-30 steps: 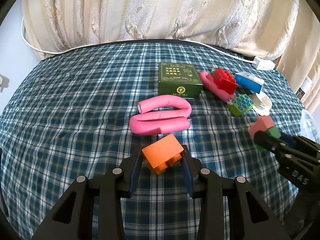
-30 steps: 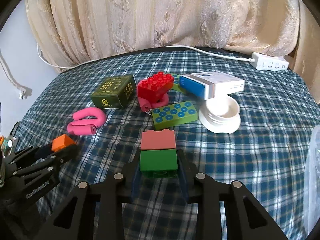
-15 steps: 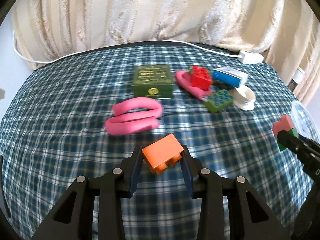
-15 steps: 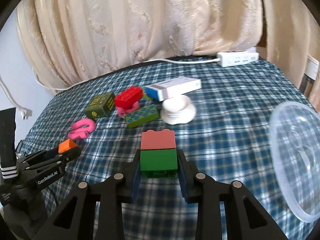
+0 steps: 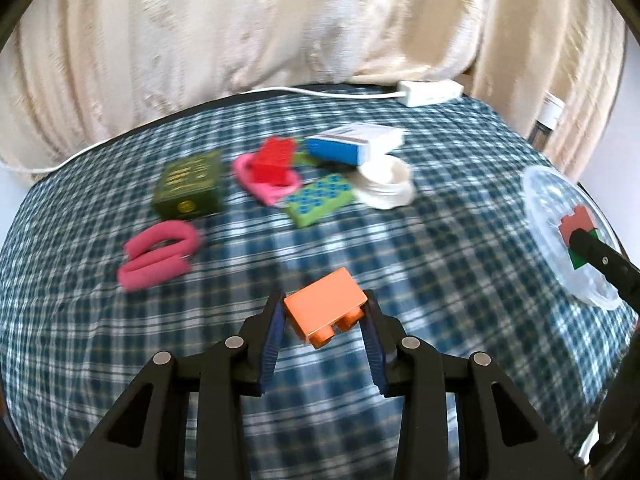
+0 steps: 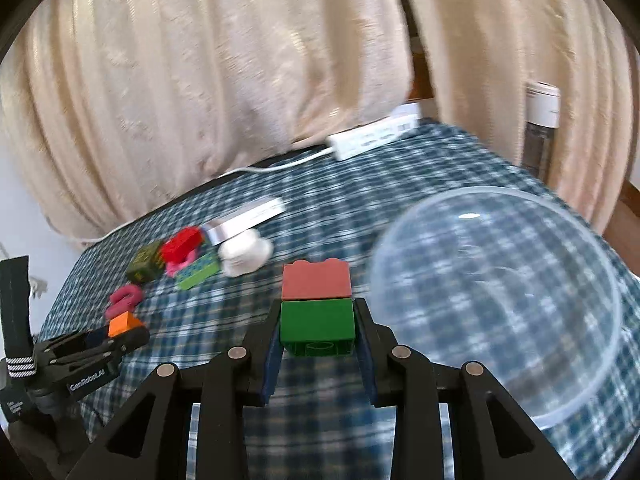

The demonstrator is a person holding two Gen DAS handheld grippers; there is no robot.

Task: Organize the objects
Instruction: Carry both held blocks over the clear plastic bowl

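Above plaid cloth point(image 5: 120, 344): left gripper point(image 5: 325, 322) clamps orange block point(image 5: 325, 312); right gripper point(image 6: 317, 330) clamps green-pink stack point(image 6: 317, 304), bowl point(image 6: 600, 280) just right.

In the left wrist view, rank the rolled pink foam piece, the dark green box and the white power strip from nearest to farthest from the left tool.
From the left tool:
1. Rolled pink foam piece, left.
2. Dark green box, behind it.
3. White power strip, far edge, right.

Cream curtain point(image 5: 280, 28), white power strip point(image 5: 430, 91)

Clear glossy plastic bowl point(image 6: 496, 300); matt checked cloth point(image 5: 440, 240).
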